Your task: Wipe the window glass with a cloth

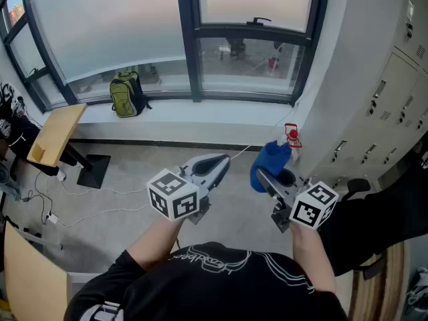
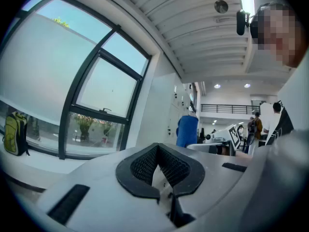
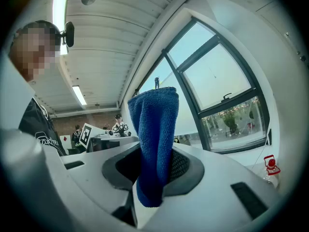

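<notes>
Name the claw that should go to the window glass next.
Right. The right claw is clamped on the blue cloth, while the left claw is shut on nothing. Neither is at the window glass yet.

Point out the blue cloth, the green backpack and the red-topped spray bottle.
blue cloth [image 3: 153, 139]: right gripper view, middle of the fold standing up between the jaws.
green backpack [image 1: 126, 93]: head view, its front panel.
spray bottle [image 1: 291, 134]: head view, its red trigger head.
</notes>
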Motion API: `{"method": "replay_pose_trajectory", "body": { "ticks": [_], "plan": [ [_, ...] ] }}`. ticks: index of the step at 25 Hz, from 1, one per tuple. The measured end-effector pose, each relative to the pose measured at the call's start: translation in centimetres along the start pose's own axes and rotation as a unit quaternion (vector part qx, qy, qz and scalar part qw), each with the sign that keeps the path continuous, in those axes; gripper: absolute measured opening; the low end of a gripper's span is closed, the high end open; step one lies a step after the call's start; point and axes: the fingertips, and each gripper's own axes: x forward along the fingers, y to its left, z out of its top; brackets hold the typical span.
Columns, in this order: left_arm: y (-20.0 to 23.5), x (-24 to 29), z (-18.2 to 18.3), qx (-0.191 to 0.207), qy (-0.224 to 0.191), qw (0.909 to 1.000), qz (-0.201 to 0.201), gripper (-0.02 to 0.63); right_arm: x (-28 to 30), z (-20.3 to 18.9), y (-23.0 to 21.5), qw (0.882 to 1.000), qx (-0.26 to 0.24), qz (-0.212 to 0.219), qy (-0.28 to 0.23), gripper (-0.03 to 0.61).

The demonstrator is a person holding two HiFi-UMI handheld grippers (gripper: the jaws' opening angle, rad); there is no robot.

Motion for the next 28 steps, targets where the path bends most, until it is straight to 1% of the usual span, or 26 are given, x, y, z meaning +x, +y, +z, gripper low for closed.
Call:
{"method": "replay_pose_trajectory", "body": {
  "ticks": [5, 8, 13, 18, 21, 23, 25, 28],
  "plan": [
    [-0.7, 0.4, -0.7, 0.007, 0.011, 0.9998, -0.017, 0.003, -0.3, -0.8, -0.4, 1.000, 0.002, -0.009, 0.002, 0.092],
    [-0.3, 0.6, -0.9, 0.005, 0.015, 0.9997, -0.021, 0.003, 0.3, -1.1, -0.6, 1.000, 0.004, -0.008, 0.002, 0.092],
    [2.1, -0.1, -0.9, 0.001, 0.012, 0.9998, -0.013, 0.003, 2.4, -1.2, -1.3, 1.000, 0.018, -0.016, -0.011, 0.094],
    [5.1, 0.5, -1.2, -0.007, 0.011, 0.9998, -0.012, 0.003, 5.4, -2.5, -2.6, 0.999, 0.039, -0.001, 0.012, 0.094],
    [8.5, 2.3, -1.2, -0.005, 0.009, 0.9998, -0.014, 0.003, 8.3, -2.7, -4.9, 0.999, 0.036, 0.004, 0.014, 0.094],
    [12.0, 3.8, -1.3, -0.003, 0.014, 0.9999, -0.008, 0.003, 11.0, -3.2, -7.3, 0.999, 0.036, 0.002, 0.027, 0.094],
    [17.0, 5.9, -1.1, -0.002, 0.019, 0.9998, 0.007, 0.003, 14.6, -3.4, -10.9, 0.999, 0.031, -0.005, 0.042, 0.094],
    [25.5, 9.1, -0.2, 0.006, 0.025, 0.9993, 0.026, 0.004, 20.7, -2.5, -16.7, 0.998, 0.041, -0.009, 0.038, 0.094]
  ]
}}
